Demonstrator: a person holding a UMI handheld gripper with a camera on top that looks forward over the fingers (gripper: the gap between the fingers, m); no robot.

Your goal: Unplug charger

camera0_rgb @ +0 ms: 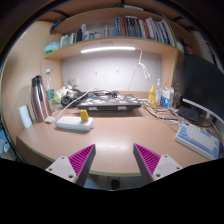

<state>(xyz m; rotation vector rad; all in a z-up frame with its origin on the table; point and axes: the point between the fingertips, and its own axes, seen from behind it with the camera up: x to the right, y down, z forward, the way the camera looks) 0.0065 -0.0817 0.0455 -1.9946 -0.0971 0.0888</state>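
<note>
While no contact yet made: approach step, by judgement.

Claw (113, 162): spread wide, nothing between pads (80, 160); hovering low over near edge of tabletop (120, 135).

Strip (74, 124): white, flat on tabletop, ahead of claw and off toward left finger, well apart from it.

Charger (84, 116): small yellowish block standing upright in strip, toward its right end. Task item. Cable from it not traceable.

Bottles (42, 97): two tall, left of strip, near tabletop's back-left corner.

Tray (112, 103): dark, mid-tabletop behind strip, w/ cables tangled on it; contents unclear.

Keyboard (198, 140): right side, w/ monitor (204, 88) behind.

Small bottles (160, 95): right of tray, details too small to tell.

Shelf (110, 42): above, w/ books (135, 27); light strip under it.

Next move, est.: bring claw fwd and left until charger sits between pads, square to its body, above strip's face. Close on charger's sides, not on strip. Pull straight up along prong axis; no twist.

Risk, est.: strip loose on tabletop, may lift w/ charger if prongs tight. Bottles close enough to left to be knocked on wide swing.
</note>
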